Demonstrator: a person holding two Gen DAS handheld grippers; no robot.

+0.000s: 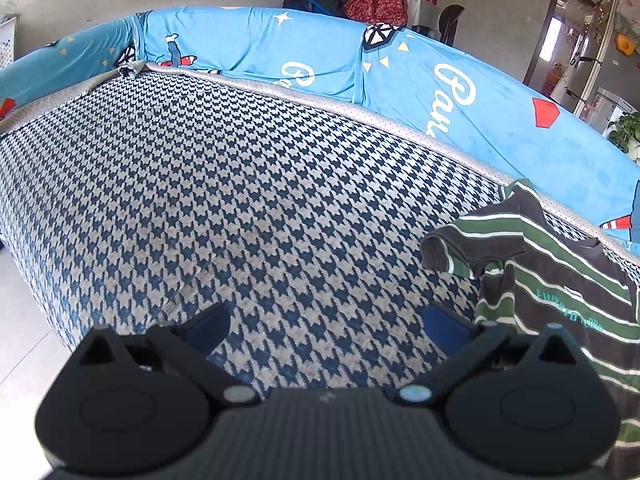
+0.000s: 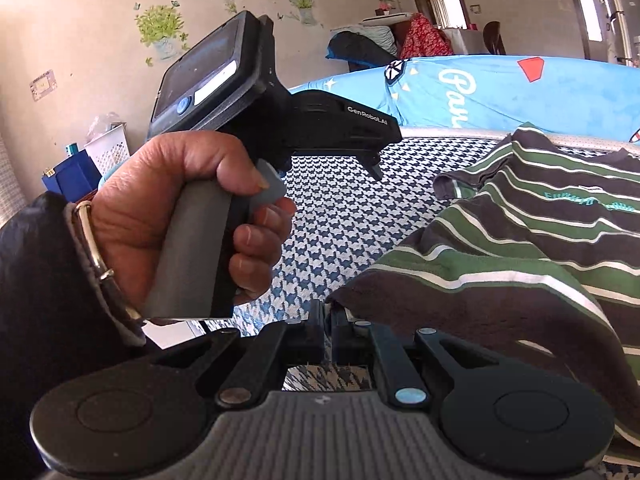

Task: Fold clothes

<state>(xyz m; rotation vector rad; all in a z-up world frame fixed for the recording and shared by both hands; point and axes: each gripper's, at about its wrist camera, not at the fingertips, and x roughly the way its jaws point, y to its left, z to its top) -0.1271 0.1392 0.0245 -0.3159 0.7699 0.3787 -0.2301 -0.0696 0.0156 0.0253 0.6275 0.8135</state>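
Right wrist showed the right gripper [image 2: 328,322] pinched narrow, seemingly on the striped shirt's [image 2: 520,240] hem; left gripper [image 1: 326,326] gaped wide over bare houndstooth cover [image 1: 240,184].

Dark grey cotton T-shirt [image 1: 560,280] banded green and white lies on the navy-and-grey houndstooth woven cover [image 1: 240,200]; behind that cover, a sky-blue printed sheet [image 1: 320,48].
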